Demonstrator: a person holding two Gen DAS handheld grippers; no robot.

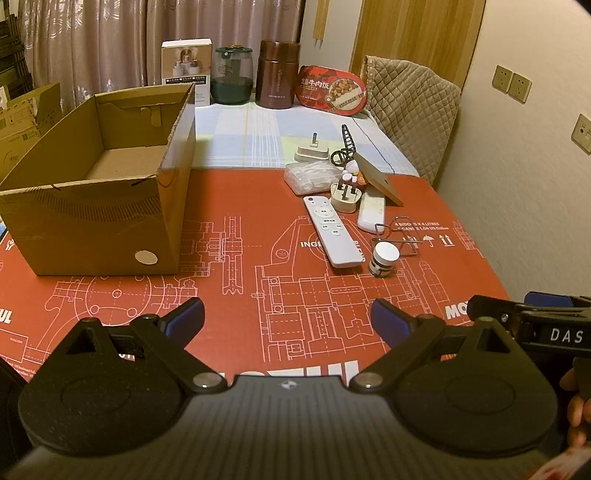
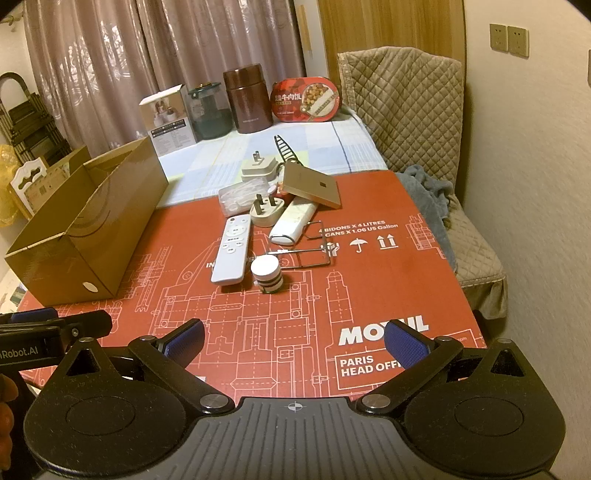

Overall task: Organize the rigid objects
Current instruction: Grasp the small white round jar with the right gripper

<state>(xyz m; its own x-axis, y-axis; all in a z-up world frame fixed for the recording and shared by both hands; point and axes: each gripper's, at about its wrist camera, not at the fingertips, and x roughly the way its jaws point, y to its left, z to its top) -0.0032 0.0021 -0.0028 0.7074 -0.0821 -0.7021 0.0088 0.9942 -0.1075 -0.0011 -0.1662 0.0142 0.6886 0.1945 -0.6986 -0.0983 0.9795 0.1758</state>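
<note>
A loose heap of small rigid objects, with a white remote [image 2: 232, 250] and small jar [image 2: 266, 275] nearest, lies on the red tabletop [image 2: 369, 295] right of the empty cardboard box [image 1: 99, 177]. Both tongs, left [image 1: 287, 317] and right [image 2: 294, 341], hover spread, holding nothing. The jar could roll if nudged; a wire rack [image 2: 310, 249] crowds it.

A home dining room: curtains [image 1: 110, 40], a quilt-covered chair [image 2: 406, 107], a wooden door [image 1: 417, 33], and food containers [image 2: 304, 99] on the table [image 2: 258, 155].
</note>
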